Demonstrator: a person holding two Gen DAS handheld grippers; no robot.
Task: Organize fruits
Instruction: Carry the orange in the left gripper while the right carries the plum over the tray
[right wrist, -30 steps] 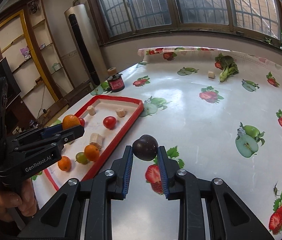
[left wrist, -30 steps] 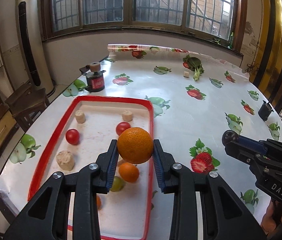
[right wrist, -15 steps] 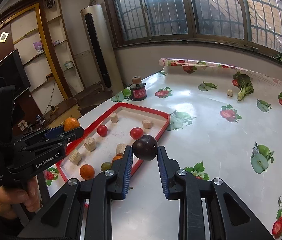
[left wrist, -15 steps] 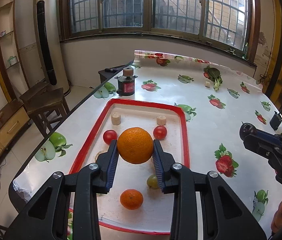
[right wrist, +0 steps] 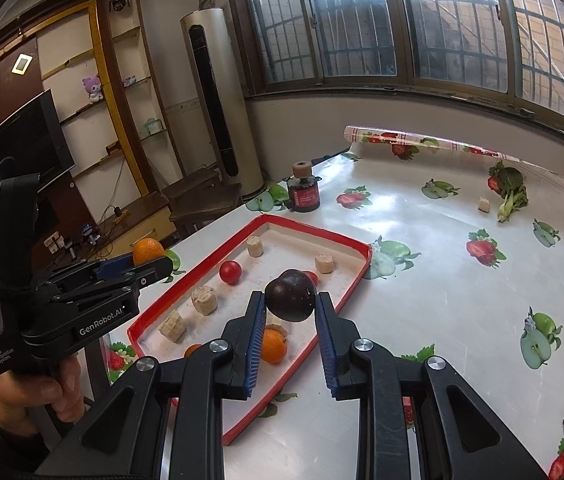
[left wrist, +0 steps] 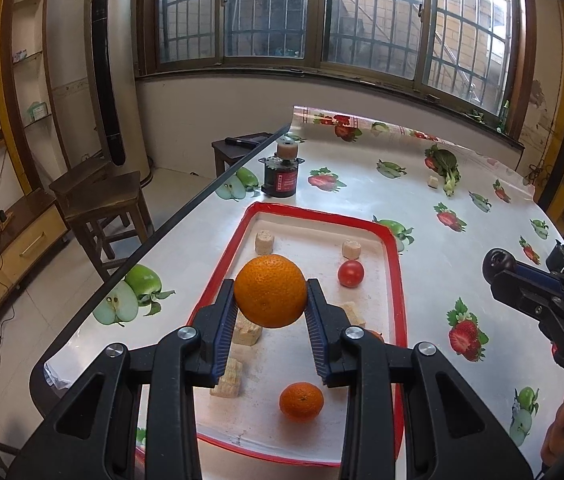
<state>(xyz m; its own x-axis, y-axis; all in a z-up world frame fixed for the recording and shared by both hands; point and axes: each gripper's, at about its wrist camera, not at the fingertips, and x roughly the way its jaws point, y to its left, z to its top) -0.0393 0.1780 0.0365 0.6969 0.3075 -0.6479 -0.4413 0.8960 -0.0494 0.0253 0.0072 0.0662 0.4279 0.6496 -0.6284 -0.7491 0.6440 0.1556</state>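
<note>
A large round orange [left wrist: 270, 291] is clamped between the left tongs [left wrist: 271, 300], above the red-rimmed white rectangular tray [left wrist: 399, 280]. A dark purple round plum [right wrist: 291, 295] is pinched in the right tongs [right wrist: 290, 312], over the tray's near edge. Below the left tongs, a small orange mandarin [left wrist: 301, 401] is seen on the tray.

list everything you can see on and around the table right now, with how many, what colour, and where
tray: 1, red rim, near table edge
orange: 1, orange, held above tray
plum: 1, dark purple, held above tray
small oranges: at least 2, orange, tray's near end
tomatoes: 2, red, in tray
beige chunks: several in tray, one by the greens
greens: 1, green, far table
black cylinder: 1, red label, beyond tray
left gripper: black, blue pads, holding orange
right gripper: same, holding plum
</note>
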